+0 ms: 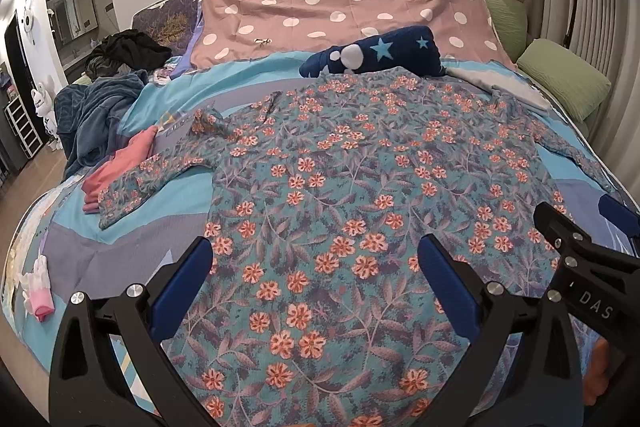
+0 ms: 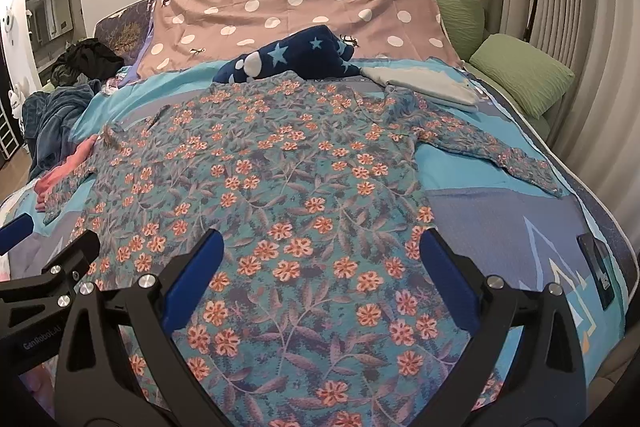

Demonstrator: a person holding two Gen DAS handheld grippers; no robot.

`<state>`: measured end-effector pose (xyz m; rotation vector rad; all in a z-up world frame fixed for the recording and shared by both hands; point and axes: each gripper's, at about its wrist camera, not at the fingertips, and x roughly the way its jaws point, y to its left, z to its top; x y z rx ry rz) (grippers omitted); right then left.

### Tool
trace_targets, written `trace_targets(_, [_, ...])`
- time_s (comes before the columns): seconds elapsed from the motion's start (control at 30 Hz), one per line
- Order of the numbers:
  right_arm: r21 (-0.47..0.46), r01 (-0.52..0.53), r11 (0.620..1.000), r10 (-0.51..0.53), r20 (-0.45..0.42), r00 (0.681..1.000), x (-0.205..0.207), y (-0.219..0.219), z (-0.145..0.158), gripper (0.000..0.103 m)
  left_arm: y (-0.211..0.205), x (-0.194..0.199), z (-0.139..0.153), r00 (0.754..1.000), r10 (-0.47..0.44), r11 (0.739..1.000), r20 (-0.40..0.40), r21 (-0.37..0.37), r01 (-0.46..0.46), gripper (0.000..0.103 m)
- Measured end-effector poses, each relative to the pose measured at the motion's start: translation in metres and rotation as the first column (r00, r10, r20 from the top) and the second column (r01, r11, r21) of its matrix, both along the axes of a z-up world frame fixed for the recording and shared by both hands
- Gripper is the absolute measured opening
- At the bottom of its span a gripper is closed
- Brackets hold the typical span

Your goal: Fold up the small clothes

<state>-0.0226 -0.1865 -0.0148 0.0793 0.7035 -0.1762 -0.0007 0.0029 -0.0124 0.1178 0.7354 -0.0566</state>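
Grippers first: the left gripper (image 1: 316,267) and the right gripper (image 2: 320,263) both hang with jaws spread wide and empty above the lower part of the flowered shirt (image 1: 360,187), touching nothing. That shirt lies flat across the middle of the bed (image 1: 132,251), one sleeve (image 1: 140,183) reaching to the left of the frame and the other sleeve (image 2: 500,151) to the right. A tidy fold likely means each gripper pinching its own sleeve near the cuff and carrying it inward over the body, keeping the cloth smooth.
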Motion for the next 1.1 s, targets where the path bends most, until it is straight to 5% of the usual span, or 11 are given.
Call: trace_targets(1.1, [-0.002,-0.011,1.000,0.011,-0.010,1.000,0.002,0.003,-0.003,0.100,0.010,0.003,-0.006,0.999,-0.001,0.999,-0.032,-0.048,-0.001,0.102])
